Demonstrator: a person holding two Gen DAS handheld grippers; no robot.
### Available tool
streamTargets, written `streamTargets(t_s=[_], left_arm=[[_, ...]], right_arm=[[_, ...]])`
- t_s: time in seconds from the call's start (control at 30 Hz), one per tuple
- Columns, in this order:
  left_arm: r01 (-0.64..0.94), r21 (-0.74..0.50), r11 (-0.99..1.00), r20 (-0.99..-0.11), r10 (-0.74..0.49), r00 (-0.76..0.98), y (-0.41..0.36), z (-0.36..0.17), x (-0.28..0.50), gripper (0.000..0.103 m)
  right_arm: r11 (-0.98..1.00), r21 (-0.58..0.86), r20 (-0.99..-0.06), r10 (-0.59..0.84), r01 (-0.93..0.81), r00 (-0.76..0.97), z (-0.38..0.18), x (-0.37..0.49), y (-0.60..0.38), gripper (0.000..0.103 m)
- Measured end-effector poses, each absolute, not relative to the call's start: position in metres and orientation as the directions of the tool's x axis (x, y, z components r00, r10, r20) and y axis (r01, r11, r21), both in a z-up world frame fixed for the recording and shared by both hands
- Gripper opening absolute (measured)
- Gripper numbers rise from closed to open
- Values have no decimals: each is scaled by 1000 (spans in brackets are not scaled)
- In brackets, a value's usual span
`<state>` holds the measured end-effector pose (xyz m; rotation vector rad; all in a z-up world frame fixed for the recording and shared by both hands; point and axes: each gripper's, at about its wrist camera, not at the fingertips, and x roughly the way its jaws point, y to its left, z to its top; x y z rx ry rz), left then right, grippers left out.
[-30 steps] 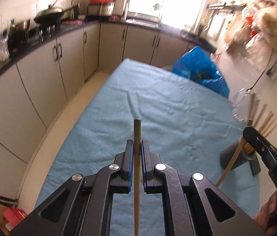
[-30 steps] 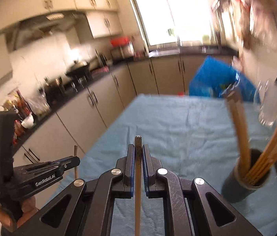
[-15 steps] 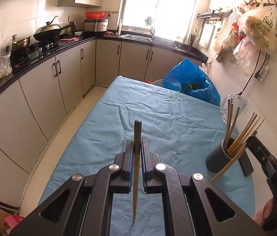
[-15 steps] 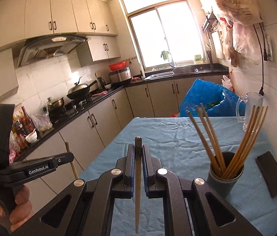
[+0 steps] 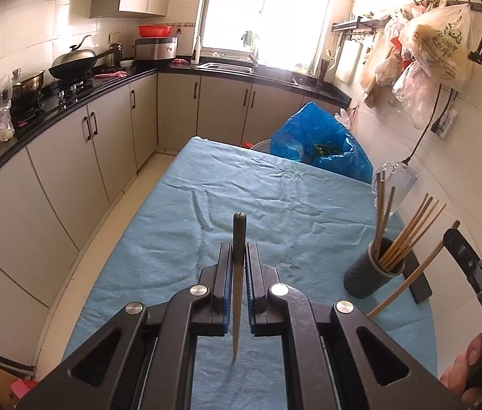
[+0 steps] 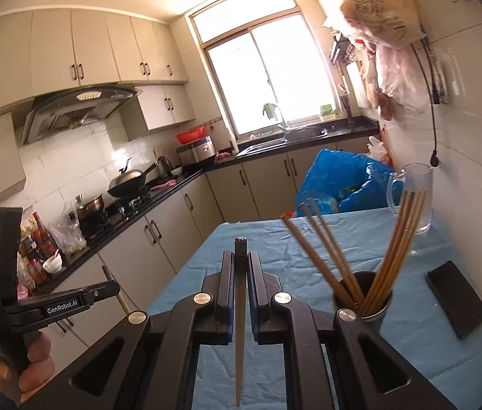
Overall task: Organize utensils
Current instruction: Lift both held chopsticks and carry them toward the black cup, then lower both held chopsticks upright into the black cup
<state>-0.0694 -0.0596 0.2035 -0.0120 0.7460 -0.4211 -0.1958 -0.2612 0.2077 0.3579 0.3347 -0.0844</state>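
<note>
Surface (image 5: 206,205): long, under a wrinkled blue cloth (image 5: 275,212).
Right edge, near end: dark cup (image 6: 374,294) standing upright, chopsticks (image 6: 394,246) leaning out of it.
Just beside the cup: black phone (image 6: 456,299) lying flat.
Right edge, farther back: clear glass mug (image 6: 415,198), upright.

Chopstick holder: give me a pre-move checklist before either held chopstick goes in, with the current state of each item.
1. Left hand-held gripper shut on its chopstick: ok.
2. Right hand-held gripper shut on its chopstick: ok.
3. Chopstick holder upright on the blue tablecloth: ok.
4. Room in the holder: ok, the chopsticks already inside fan to both sides with a gap between them.
5. Either held chopstick over the holder's mouth: not ok; in both wrist views the holder sits off to the right of the tip.
6. Phone and glass mug apart from the holder: ok.
</note>
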Motion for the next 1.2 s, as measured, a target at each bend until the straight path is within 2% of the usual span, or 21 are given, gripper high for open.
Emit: streamTargets(t_s=[0.8,1.2], left_arm=[[560,-128,819,-573,-522,632,-148,281,-106,7],[645,-113,756,-522,-597,609,-219,322,-117,7]], right_arm=[[874,396,-184,-227,283,956,261,-274,-347,8],[852,387,-157,-316,352,936,280,-275,-383,8]])
